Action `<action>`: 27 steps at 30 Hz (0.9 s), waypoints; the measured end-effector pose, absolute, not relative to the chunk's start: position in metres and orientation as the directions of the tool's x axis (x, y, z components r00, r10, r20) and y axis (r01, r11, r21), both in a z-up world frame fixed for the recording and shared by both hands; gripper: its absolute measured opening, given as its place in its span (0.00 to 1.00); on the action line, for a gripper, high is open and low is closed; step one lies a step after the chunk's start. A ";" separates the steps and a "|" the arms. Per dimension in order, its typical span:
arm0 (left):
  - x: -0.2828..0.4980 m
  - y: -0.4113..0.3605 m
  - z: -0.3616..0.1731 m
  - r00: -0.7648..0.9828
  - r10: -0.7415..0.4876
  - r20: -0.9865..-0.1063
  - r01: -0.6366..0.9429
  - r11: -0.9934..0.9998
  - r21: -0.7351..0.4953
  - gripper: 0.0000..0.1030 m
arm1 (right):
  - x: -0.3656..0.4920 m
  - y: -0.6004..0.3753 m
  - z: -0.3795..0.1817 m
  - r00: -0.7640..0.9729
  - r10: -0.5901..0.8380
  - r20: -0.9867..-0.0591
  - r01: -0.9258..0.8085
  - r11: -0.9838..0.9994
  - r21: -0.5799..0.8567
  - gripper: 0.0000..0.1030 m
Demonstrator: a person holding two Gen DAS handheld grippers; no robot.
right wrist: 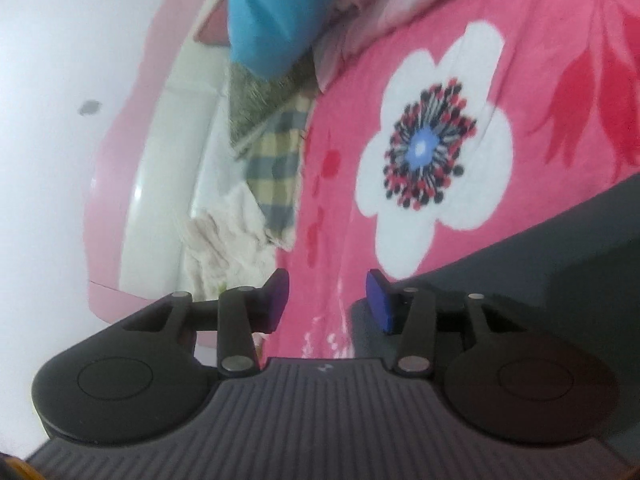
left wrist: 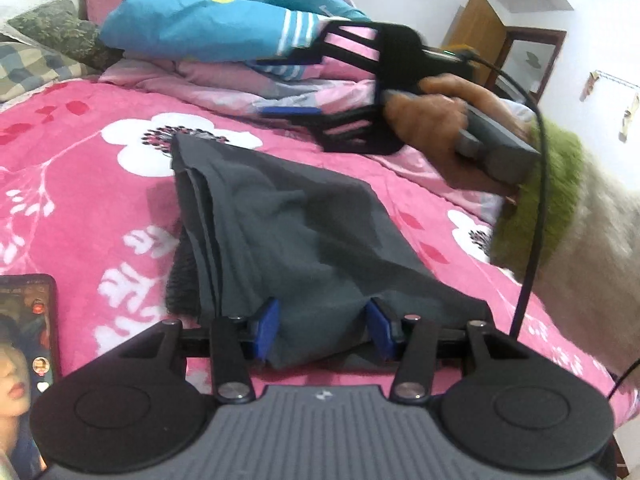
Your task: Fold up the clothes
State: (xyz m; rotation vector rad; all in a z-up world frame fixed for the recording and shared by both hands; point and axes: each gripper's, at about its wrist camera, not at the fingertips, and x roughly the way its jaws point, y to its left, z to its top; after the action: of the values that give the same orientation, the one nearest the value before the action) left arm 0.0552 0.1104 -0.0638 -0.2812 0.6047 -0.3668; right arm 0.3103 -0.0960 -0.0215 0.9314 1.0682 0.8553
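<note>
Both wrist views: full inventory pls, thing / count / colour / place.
Garment: 1, dark grey, partly folded on the blanket, near end between the left gripper's pads.
Blanket: 1, pink with white flowers, covering the bed.
Bedding pile: 1, blue and pale pink, at the far side of the blanket.
Pillows: at least 2, checked and dark green, far left.
Phone: 1, screen lit, near left on the blanket.
Door: 1, brown wood, far right.
Left gripper: black, blue pads, around the garment.
Right gripper: black, open, empty.
Hand: 1, holding the right gripper; green cuff.
</note>
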 end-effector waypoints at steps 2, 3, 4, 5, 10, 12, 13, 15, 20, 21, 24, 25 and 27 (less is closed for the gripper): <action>0.054 0.113 -0.061 0.778 -0.393 -0.490 0.226 0.903 -0.366 0.48 | 0.301 -0.107 -0.014 0.286 0.900 -0.328 -0.153 0.380 0.912 0.42; 0.054 0.115 -0.060 0.788 -0.380 -0.485 0.209 0.905 -0.371 0.48 | 0.293 -0.115 -0.010 0.307 0.895 -0.324 -0.176 0.388 0.905 0.41; 0.055 0.118 -0.059 0.794 -0.368 -0.484 0.190 0.906 -0.377 0.48 | 0.285 -0.124 -0.006 0.328 0.889 -0.320 -0.200 0.396 0.896 0.41; 0.057 0.120 -0.058 0.799 -0.357 -0.484 0.173 0.907 -0.383 0.48 | 0.275 -0.135 -0.004 0.352 0.880 -0.318 -0.215 0.406 0.888 0.41; 0.067 0.133 -0.053 0.809 -0.304 -0.504 0.085 0.908 -0.410 0.48 | 0.212 -0.198 0.002 0.490 0.775 -0.400 -0.238 0.560 0.794 0.41; 0.071 0.139 -0.050 0.815 -0.269 -0.513 0.046 0.913 -0.406 0.48 | 0.184 -0.221 0.002 0.535 0.722 -0.438 -0.239 0.627 0.741 0.41; 0.073 0.142 -0.048 0.818 -0.255 -0.516 0.027 0.913 -0.408 0.48 | 0.169 -0.230 0.001 0.549 0.699 -0.458 -0.243 0.658 0.713 0.41; 0.080 0.147 -0.046 0.805 -0.247 -0.540 0.006 0.913 -0.408 0.49 | 0.136 -0.240 0.001 0.568 0.666 -0.484 -0.285 0.711 0.643 0.41; 0.107 0.149 -0.052 0.722 -0.270 -0.637 -0.026 0.909 -0.415 0.49 | 0.060 -0.212 -0.002 0.588 0.590 -0.554 -0.553 0.793 0.257 0.43; 0.112 0.149 -0.053 0.713 -0.275 -0.646 -0.025 0.910 -0.414 0.49 | 0.049 -0.201 -0.005 0.603 0.564 -0.565 -0.600 0.787 0.146 0.43; 0.122 0.145 -0.053 0.701 -0.254 -0.667 -0.025 0.925 -0.379 0.40 | 0.036 -0.175 -0.022 0.629 0.507 -0.589 -0.664 0.745 -0.068 0.43; 0.125 0.144 -0.053 0.698 -0.252 -0.670 -0.023 0.928 -0.372 0.34 | 0.038 -0.169 -0.028 0.635 0.492 -0.596 -0.670 0.735 -0.108 0.40; 0.128 0.143 -0.051 0.695 -0.256 -0.672 -0.013 0.930 -0.368 0.24 | 0.044 -0.164 -0.039 0.644 0.474 -0.600 -0.667 0.732 -0.137 0.19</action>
State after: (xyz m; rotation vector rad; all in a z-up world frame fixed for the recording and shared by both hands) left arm 0.1276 0.1427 -0.0514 -0.3613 0.7956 -0.1388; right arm 0.0436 -0.1641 -0.0386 -0.3656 0.5691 0.6667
